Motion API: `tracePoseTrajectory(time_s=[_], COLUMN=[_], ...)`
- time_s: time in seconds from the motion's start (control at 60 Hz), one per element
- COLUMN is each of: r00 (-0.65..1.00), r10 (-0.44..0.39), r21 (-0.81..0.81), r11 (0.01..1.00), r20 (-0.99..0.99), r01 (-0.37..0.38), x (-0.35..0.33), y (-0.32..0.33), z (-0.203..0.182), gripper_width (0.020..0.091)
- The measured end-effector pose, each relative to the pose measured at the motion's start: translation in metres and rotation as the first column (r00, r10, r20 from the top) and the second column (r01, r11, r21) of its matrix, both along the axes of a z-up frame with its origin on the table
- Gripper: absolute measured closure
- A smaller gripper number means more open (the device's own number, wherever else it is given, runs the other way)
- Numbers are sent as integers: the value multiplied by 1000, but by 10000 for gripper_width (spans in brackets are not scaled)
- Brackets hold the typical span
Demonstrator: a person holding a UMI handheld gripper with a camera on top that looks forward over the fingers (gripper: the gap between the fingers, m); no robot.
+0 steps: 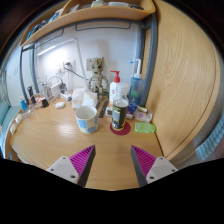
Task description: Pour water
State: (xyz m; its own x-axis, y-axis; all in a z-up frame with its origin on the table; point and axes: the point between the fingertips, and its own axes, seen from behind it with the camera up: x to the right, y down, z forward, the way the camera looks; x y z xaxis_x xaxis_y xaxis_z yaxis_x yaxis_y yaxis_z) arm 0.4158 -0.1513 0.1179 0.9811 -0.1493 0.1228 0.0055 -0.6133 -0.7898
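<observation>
Well ahead: mug (pixel 88 119), can (pixel 120 115), bottles (pixel 115 89) on desk (pixel 55 140); hand-held gripper (pixel 112 161) fingers apart, empty

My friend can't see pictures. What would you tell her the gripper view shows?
The gripper hangs open above a wooden table, its two pink-padded fingers holding nothing. Beyond the fingers stand a pale mug and, beside it, a dark cup. Behind them a white bottle stands near the wall, with small clutter along the table's far edge.

A home desk nook: wooden desk (pixel 60 140), shelf (pixel 85 20), toiletry bottles (pixel 116 88)
</observation>
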Motion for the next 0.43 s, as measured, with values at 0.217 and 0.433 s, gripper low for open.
tracePoseTrajectory(time_s=[0.217, 0.433], r00=[998, 997], r10=[7, 30], r21=[37, 92], r11=[999, 996], r20=[-68, -75], r01=[-5, -23], x=[-39, -66], y=[-20, -21], z=[47, 83], gripper_width=[388, 395])
